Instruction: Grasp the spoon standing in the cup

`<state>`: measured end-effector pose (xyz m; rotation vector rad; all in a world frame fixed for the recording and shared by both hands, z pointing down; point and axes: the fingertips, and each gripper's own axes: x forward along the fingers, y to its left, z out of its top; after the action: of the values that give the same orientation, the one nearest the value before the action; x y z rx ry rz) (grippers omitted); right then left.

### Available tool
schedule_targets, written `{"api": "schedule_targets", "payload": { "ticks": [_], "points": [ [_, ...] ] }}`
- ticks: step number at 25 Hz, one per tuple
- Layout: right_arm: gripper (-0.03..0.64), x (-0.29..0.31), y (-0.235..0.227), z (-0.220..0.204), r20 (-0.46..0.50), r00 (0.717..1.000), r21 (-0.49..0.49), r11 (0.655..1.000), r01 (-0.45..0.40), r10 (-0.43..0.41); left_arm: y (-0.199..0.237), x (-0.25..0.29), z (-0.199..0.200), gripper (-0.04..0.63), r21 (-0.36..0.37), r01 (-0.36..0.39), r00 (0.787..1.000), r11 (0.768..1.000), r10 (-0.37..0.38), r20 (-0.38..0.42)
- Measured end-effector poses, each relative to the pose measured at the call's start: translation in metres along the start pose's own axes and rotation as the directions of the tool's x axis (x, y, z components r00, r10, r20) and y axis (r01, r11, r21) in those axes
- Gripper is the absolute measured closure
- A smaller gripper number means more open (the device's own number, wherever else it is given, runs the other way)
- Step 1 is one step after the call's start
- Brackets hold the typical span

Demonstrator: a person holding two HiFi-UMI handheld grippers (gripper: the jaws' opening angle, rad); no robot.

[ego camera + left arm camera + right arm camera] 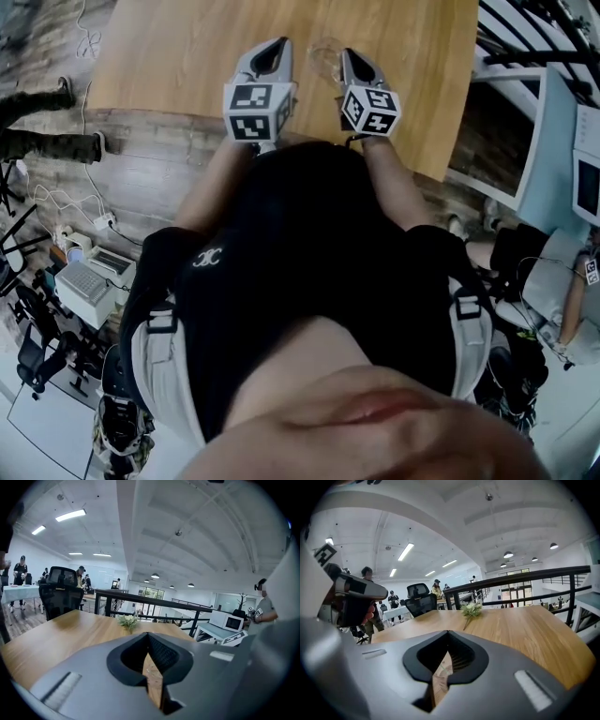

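A clear glass cup stands on the wooden table, between my two grippers; it is faint, and I cannot make out a spoon in it. My left gripper is just left of the cup and my right gripper just right of it, both near the table's front edge. In the left gripper view the left gripper has its jaws meeting at the tips with nothing between them. The right gripper looks the same in its own view. Neither gripper view shows the cup.
A small sprig of white flowers lies farther back on the table. A black office chair stands beyond the left end and a black railing behind the table. People stand in the background. A desk with monitors is at the right.
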<state>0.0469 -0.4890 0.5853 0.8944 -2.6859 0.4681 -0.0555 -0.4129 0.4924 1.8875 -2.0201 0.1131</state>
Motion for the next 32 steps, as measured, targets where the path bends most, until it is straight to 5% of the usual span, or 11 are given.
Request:
{"api": "schedule_targets", "payload": {
  "ticks": [4,11,20,32],
  "points": [
    [0.618,-0.008,-0.004,0.016,0.025,0.998,-0.08,0.995,0.051,-0.049,-0.011,0.006,-0.001,0.583,0.006,0.03,1.0,1.0,-0.03,-0.005],
    [0.619,-0.027,0.008,0.058,0.142,0.989,-0.07,0.997,-0.019,0.029,-0.019,0.018,0.003,0.583,0.016,0.065,0.998,0.998,-0.065,0.002],
    [0.619,-0.058,-0.003,0.104,0.313,0.944,-0.097,0.985,0.143,-0.107,-0.023,0.033,0.009,0.583,0.049,0.072,0.997,0.996,-0.073,0.0],
    [0.618,-0.072,-0.04,0.099,0.326,0.921,-0.041,0.97,0.239,-0.213,-0.049,0.065,0.015,0.583,0.107,0.141,0.99,0.984,-0.142,-0.001]
  ]
}}
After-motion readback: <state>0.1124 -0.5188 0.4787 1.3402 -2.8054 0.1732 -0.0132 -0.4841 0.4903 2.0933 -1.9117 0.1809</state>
